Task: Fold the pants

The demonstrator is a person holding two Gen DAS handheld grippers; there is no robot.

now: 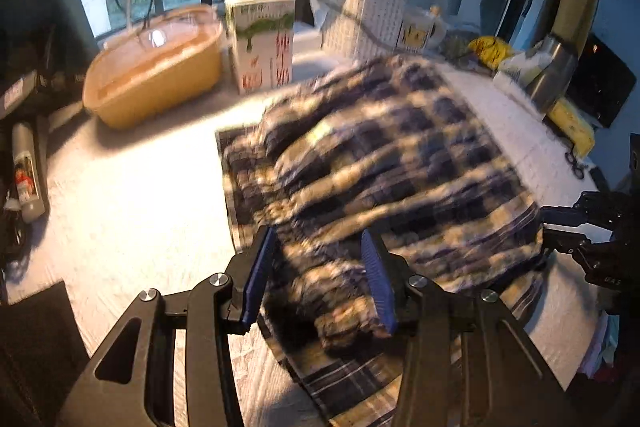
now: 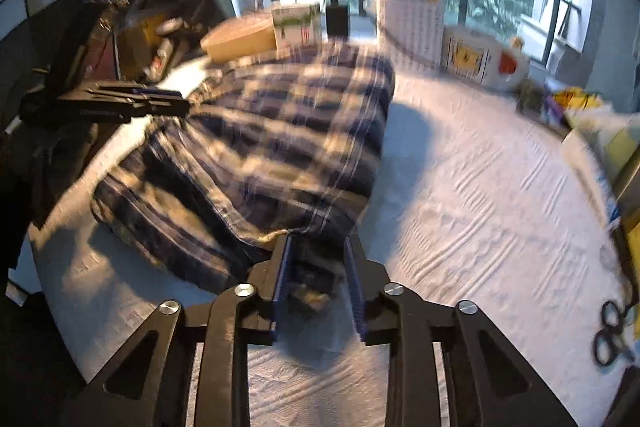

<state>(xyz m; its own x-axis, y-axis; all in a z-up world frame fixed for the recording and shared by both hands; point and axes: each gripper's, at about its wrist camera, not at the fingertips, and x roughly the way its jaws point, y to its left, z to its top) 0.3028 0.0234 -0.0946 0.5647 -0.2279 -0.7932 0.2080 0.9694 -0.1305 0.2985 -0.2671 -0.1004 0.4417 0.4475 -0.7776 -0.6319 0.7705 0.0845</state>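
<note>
The plaid pants (image 1: pixel 380 155) lie bunched in a folded heap on the white table cover (image 1: pixel 140 207). In the left wrist view my left gripper (image 1: pixel 320 281) holds a thick roll of the plaid cloth at the near edge, blue pads (image 1: pixel 378 287) against it on both sides. My right gripper (image 1: pixel 548 227) shows at the heap's right edge. In the right wrist view the pants (image 2: pixel 280 131) spread ahead, and my right gripper (image 2: pixel 319 283) is narrowly set with a near corner of the cloth pinched between its pads. My left gripper (image 2: pixel 176 103) reaches in at the far left edge.
A yellow basin (image 1: pixel 156 67), a printed carton (image 1: pixel 262 43) and a white basket (image 1: pixel 368 23) stand along the back by the window. Clutter lines the left side. Black scissors (image 2: pixel 612 331) lie near the right edge of the white cover (image 2: pixel 480 187).
</note>
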